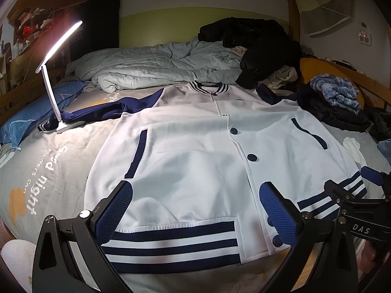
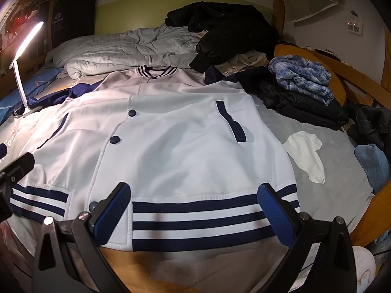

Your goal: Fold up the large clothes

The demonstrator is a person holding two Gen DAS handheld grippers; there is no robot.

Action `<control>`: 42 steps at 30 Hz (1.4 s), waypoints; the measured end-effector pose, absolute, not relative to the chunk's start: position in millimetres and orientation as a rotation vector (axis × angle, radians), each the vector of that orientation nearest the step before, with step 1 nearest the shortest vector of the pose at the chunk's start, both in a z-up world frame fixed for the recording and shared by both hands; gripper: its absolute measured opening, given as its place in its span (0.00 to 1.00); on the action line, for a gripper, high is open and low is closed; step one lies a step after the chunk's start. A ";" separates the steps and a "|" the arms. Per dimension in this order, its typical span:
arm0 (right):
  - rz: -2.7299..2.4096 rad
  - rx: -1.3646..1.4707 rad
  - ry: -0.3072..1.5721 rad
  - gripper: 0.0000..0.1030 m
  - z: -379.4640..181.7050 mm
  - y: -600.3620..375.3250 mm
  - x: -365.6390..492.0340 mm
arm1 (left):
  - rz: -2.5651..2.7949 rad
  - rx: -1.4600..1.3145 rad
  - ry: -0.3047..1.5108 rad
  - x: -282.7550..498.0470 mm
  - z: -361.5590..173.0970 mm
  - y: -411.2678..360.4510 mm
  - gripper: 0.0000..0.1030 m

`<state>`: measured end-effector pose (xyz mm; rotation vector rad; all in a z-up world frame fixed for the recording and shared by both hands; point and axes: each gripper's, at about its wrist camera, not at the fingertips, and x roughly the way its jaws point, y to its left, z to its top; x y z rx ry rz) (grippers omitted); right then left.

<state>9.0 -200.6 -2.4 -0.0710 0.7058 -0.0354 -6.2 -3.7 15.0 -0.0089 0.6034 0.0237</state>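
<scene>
A white varsity jacket with navy sleeves, navy buttons and a navy-striped hem lies flat, front up, on the bed, collar towards the far end. Its left navy sleeve stretches out towards the lamp. My left gripper hovers open above the left half of the striped hem, nothing between its blue pads. In the right wrist view the jacket fills the middle, and my right gripper stands open over the right half of the hem. The right gripper's black body also shows at the left view's right edge.
A lit white desk lamp stands on the bed at the left, on the sleeve end. A rumpled grey duvet and black coat lie behind the collar. Folded dark clothes and a blue plaid shirt pile at the right, near a white sock.
</scene>
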 end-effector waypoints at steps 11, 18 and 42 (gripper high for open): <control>-0.038 -0.133 0.746 1.00 -10.1 -192.0 14.6 | -0.034 0.000 0.682 -0.8 9.2 -8.8 1.00; 0.105 -0.297 0.776 1.00 -20.9 -166.7 6.2 | 0.048 0.038 0.671 -1.0 2.8 0.1 1.00; -0.142 -0.425 0.862 1.00 -53.9 -195.8 29.0 | -0.250 0.335 1.003 5.1 -56.9 -47.8 1.00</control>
